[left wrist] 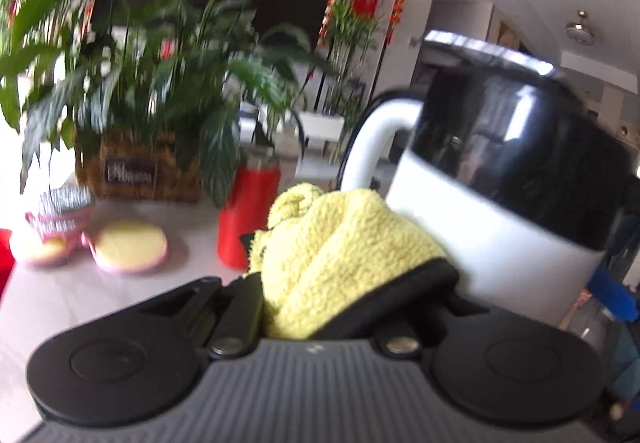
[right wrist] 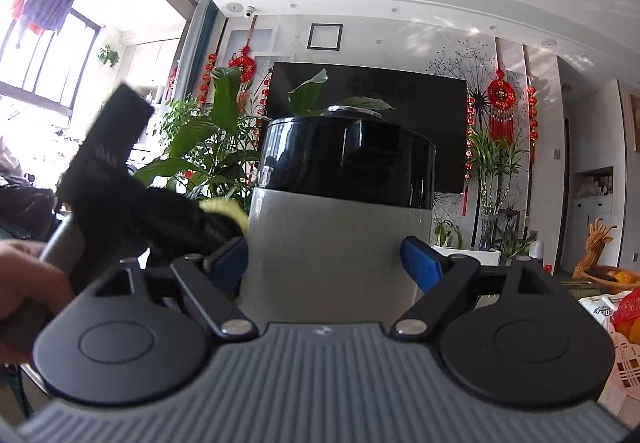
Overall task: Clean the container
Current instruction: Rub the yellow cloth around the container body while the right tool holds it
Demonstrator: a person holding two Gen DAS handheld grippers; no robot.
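The container (left wrist: 492, 211) is a jug with a white lower body, a glossy black upper part and a white handle (left wrist: 372, 139); it tilts at the right of the left wrist view. My left gripper (left wrist: 348, 263) is shut on a fluffy yellow cloth (left wrist: 340, 227), which lies against the jug's white wall below the handle. In the right wrist view the container (right wrist: 336, 243) stands upright between the blue pads (right wrist: 422, 263) of my right gripper (right wrist: 324, 263). Its jaws are spread wide to either side of the white body. The left gripper (right wrist: 120, 183) and cloth (right wrist: 224, 209) show blurred at the jug's left.
On the pale tabletop (left wrist: 80, 303) stand a red bottle (left wrist: 248, 219), a leafy plant in a woven basket (left wrist: 136, 171) and pink dishes with yellow pads (left wrist: 130, 247). A person's hand (right wrist: 24, 283) holds the left tool. A fruit basket (right wrist: 624, 327) sits at far right.
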